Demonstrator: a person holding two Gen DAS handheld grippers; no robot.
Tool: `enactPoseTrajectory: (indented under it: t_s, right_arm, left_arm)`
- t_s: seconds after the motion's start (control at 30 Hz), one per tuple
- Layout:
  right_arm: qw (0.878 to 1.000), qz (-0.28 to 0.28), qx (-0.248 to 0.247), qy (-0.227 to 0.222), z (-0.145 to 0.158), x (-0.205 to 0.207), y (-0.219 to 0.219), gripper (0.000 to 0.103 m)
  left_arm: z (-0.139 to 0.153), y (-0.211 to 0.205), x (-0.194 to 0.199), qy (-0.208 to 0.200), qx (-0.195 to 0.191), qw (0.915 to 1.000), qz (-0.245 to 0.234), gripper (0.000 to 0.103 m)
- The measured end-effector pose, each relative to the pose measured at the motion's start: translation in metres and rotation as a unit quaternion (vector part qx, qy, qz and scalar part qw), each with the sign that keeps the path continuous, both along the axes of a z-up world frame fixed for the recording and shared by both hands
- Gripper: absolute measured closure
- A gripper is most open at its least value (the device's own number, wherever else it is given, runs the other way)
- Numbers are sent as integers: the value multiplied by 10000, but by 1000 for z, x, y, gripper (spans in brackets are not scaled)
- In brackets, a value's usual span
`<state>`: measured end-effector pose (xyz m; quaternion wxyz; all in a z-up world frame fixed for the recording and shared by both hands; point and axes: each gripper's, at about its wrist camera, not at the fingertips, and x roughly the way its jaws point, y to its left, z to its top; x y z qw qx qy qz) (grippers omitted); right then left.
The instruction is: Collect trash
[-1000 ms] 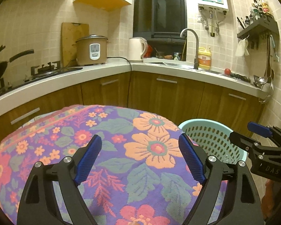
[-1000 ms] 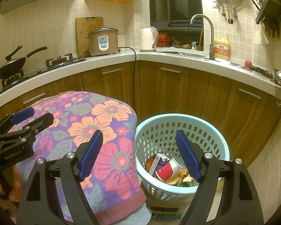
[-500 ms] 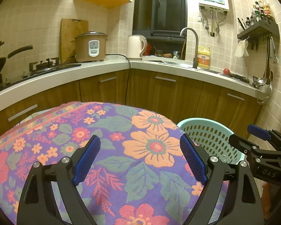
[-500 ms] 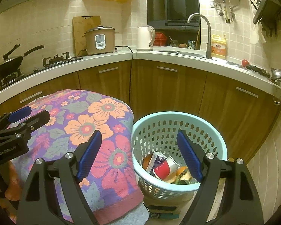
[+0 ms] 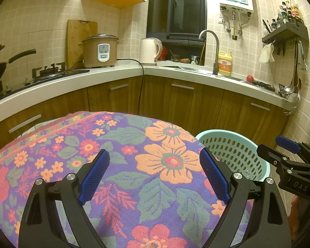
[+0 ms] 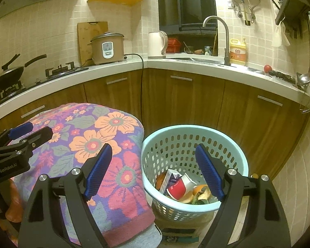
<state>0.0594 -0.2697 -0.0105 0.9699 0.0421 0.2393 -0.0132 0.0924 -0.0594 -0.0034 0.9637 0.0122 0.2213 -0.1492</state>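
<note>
A light blue perforated basket (image 6: 235, 155) stands on the floor right of a table under a purple floral cloth (image 6: 97, 142). Inside it lie a small carton (image 6: 169, 178), a red and white cup (image 6: 178, 189) and orange peels (image 6: 198, 192). My right gripper (image 6: 153, 170) is open and empty, held above the basket's left rim. My left gripper (image 5: 154, 175) is open and empty above the floral cloth (image 5: 117, 165). The basket (image 5: 237, 155) shows at the right of the left wrist view, with the right gripper (image 5: 287, 155) beside it. The left gripper (image 6: 31, 132) shows at the left of the right wrist view.
A kitchen counter (image 6: 175, 64) with wooden cabinets (image 6: 186, 101) wraps behind. On it stand a rice cooker (image 6: 107, 48), a kettle (image 6: 157, 44), a wok on the stove (image 6: 8, 75) and a sink tap (image 6: 221, 31). A cardboard box (image 6: 181, 225) sits under the basket.
Both grippers have drifted slightly, so the scene sits a little lower and nearer in both views. Jaws stay open and empty. The trash in the basket has not moved.
</note>
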Motion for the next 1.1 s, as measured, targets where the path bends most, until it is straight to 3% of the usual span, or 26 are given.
enactPoseTrajectory:
  t_s: [1.1]
  right_arm:
    - [10000, -93, -10, 28, 1, -2, -2, 24]
  left_arm:
    - [-1, 3, 1, 111, -66, 9999, 37, 16]
